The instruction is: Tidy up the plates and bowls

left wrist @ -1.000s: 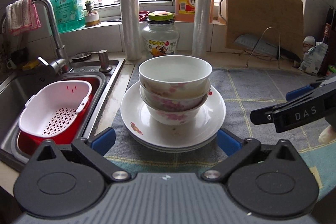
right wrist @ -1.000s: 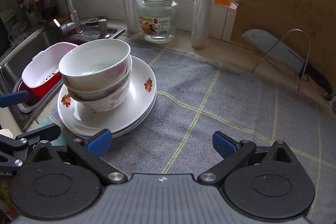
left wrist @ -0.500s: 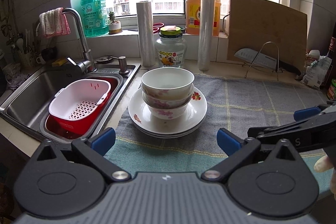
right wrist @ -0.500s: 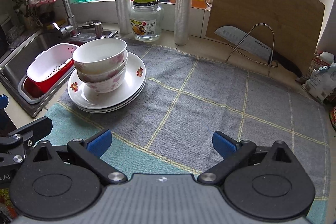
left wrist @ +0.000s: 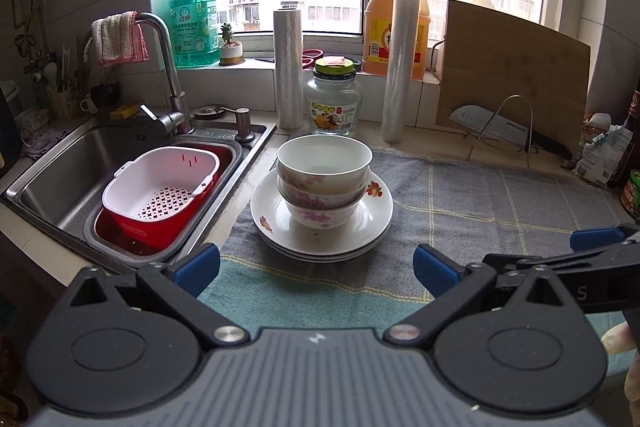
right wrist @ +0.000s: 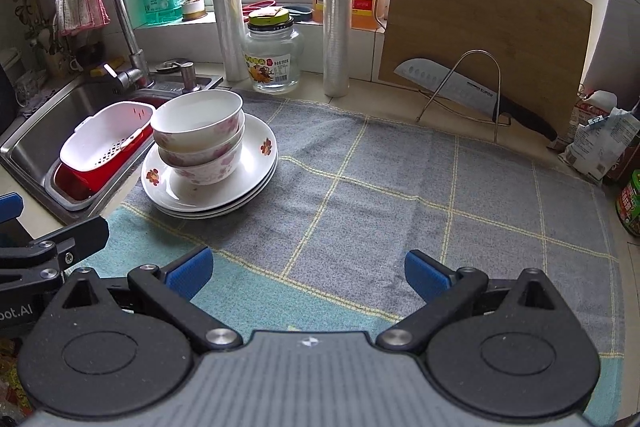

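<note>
On a kitchen counter [left wrist: 256,183] beside a steel sink [left wrist: 60,163], seen from the left wrist camera, three floral bowls [left wrist: 323,179] sit nested on a stack of white plates [left wrist: 276,223], which rests on the left part of a grey checked cloth [left wrist: 480,203]. The left gripper [left wrist: 316,265] hovers near the cloth's front edge with its blue-padded jaws spread wide, holding nothing; the stack lies straight ahead between them, well apart from the pads. A white colander [left wrist: 160,183] sits in a red basin [left wrist: 132,227] in the sink. Behind the bowls stand a glass jar [left wrist: 333,103] and two plastic rolls [left wrist: 288,67], with a cutting board [left wrist: 512,75] leaning at right. The right gripper's side shows at the frame's right edge.

From the right wrist camera, the right gripper [right wrist: 308,275] is likewise wide open and empty above the cloth [right wrist: 400,187]. The bowls [right wrist: 199,137] and plates [right wrist: 256,163] appear off to the left, near the sink [right wrist: 40,123]. A knife [right wrist: 472,95] rests against a wire stand [right wrist: 476,83] before the cutting board [right wrist: 480,27]. Part of the left gripper [right wrist: 48,247] is visible at the lower left.
</note>
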The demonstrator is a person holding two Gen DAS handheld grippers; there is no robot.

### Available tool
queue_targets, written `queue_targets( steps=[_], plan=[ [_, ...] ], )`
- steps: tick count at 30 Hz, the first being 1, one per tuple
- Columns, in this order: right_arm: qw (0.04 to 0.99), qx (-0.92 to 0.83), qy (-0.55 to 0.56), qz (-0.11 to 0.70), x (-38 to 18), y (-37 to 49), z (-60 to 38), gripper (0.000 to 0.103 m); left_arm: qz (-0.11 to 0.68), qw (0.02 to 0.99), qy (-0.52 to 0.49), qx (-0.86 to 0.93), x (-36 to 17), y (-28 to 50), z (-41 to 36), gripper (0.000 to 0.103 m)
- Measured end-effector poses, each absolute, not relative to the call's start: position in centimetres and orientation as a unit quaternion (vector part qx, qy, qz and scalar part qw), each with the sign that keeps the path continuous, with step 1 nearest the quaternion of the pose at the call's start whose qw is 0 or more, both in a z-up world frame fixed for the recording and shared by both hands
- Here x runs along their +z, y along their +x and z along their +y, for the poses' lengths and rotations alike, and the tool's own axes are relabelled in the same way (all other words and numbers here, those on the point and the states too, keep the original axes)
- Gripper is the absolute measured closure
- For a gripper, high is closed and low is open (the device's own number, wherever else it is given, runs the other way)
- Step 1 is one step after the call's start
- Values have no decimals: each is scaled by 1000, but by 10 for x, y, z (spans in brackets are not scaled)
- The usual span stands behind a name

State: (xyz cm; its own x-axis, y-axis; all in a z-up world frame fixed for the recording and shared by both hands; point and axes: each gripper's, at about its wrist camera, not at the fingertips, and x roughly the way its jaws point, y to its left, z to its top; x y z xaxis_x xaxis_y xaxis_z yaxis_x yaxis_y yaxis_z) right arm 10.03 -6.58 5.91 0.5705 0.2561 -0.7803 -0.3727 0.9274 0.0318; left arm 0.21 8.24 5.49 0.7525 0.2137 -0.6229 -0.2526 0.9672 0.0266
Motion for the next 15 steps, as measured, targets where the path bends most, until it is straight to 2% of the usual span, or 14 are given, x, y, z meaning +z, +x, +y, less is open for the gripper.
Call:
queue_targets(
  steps=[15],
  plan=[
    [884, 176, -61, 430, 59, 102, -68, 0, 332, 934, -25, 127, 57, 3, 82, 1]
  ],
)
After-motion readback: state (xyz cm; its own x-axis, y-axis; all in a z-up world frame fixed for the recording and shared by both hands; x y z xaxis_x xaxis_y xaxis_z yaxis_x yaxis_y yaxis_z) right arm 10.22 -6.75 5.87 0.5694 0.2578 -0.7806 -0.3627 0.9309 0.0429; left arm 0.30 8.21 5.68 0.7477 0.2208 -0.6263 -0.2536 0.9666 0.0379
